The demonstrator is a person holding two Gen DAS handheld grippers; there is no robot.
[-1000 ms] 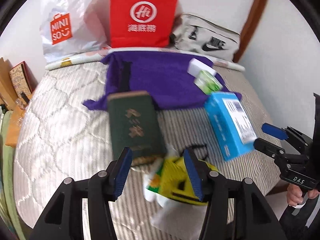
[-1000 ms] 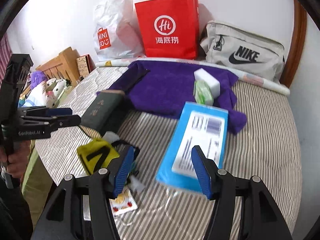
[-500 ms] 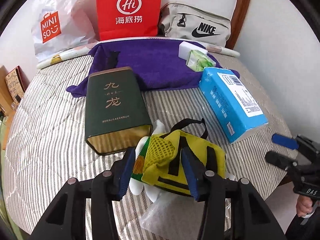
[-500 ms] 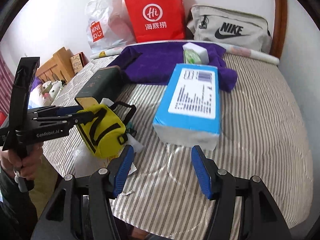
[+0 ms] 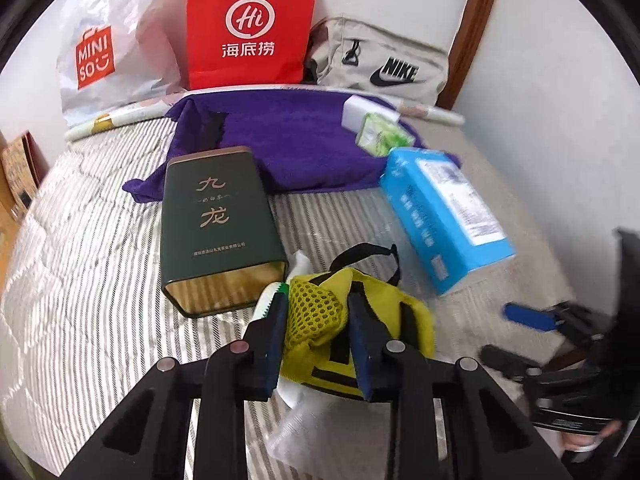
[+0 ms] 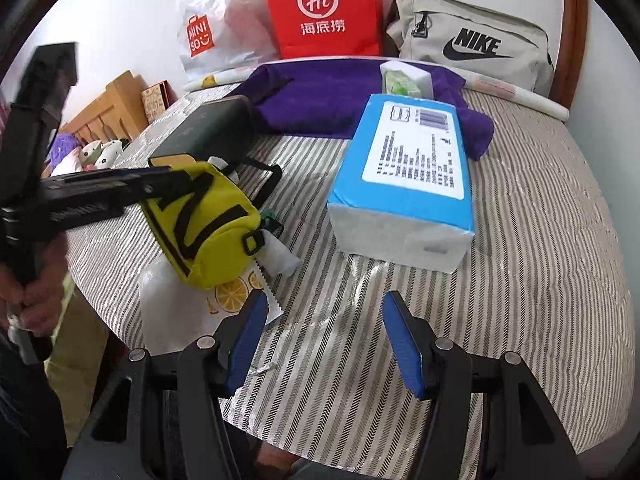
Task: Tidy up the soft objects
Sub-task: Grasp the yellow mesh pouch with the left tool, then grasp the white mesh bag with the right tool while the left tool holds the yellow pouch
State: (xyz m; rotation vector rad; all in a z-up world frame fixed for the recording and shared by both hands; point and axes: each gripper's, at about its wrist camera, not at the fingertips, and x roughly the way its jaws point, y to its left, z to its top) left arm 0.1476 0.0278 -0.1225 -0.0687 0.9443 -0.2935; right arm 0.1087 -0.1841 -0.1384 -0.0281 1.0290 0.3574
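A small yellow pouch (image 5: 320, 316) with black straps sits near the front edge of the striped bed. My left gripper (image 5: 318, 320) is shut on the yellow pouch; it also shows in the right wrist view (image 6: 200, 216), tilted and held a little above the white sachets (image 6: 240, 296). My right gripper (image 6: 324, 340) is open and empty, in front of the blue tissue pack (image 6: 404, 176). A purple towel (image 5: 288, 136) lies at the back with a white sponge (image 5: 360, 114) and a green tissue packet (image 5: 382, 136) on it.
A dark green tin box (image 5: 216, 224) lies left of the pouch. A red paper bag (image 5: 248, 24), a white Miniso bag (image 5: 104, 48) and a grey Nike bag (image 5: 380, 60) stand against the wall. The bed edge is close in front.
My left gripper has closed on the yellow pouch and lifted it. My right gripper has drawn back from the blue pack, still open.
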